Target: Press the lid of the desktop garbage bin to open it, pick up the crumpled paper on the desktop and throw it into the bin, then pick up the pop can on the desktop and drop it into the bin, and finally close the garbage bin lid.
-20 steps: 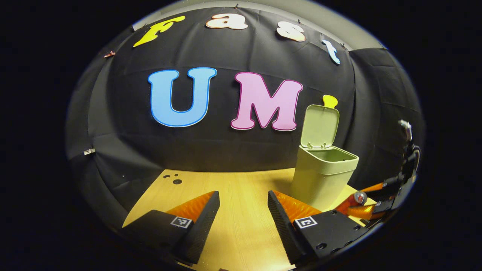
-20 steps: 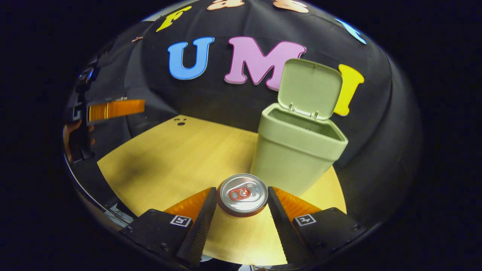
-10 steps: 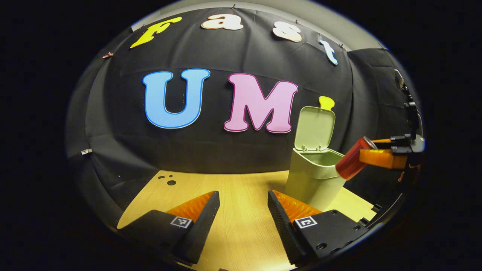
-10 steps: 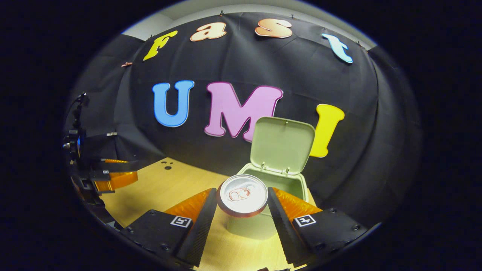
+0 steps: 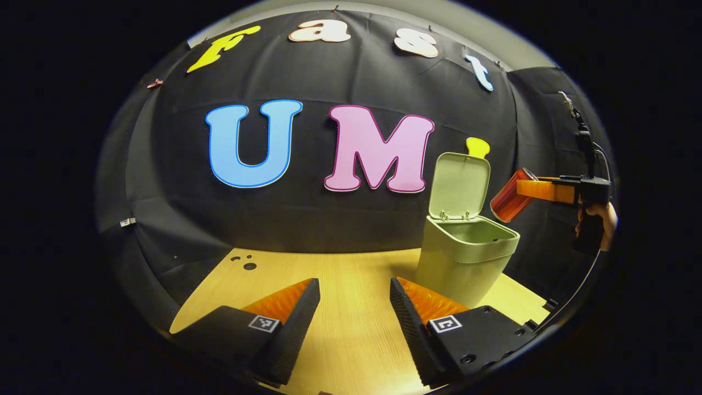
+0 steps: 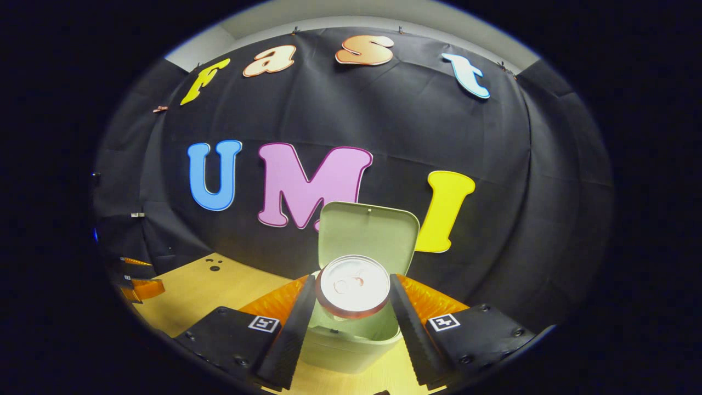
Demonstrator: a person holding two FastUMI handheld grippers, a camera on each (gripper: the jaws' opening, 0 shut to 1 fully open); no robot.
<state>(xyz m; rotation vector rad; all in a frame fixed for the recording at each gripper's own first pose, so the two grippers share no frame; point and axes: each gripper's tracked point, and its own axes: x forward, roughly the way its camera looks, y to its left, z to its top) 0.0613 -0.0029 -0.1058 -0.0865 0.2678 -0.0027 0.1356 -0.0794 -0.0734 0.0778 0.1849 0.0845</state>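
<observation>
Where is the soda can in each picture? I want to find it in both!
Left gripper view: the pop can is far to the right, tilted, held in the right gripper above the open garbage bin.
Right gripper view: the pop can sits bottom center between the gripper's fingers, top facing the camera.
Shared landmark: the bin's raised lid.

Garbage bin (image 5: 466, 258) as landmark: its mouth is uncovered, and the way down into it from above is free. The lid (image 5: 459, 185) stands upright at the bin's rear edge, just in front of the booth wall (image 5: 307, 219), closing off the back. The pop can (image 6: 354, 286), clamped between the 2 fingers of the right gripper (image 6: 352, 318), hangs above the mouth, in front of the lid. Left of the bin, bare desktop (image 5: 351, 285) stretches past the spread-fingered left gripper (image 5: 354, 323).
</observation>
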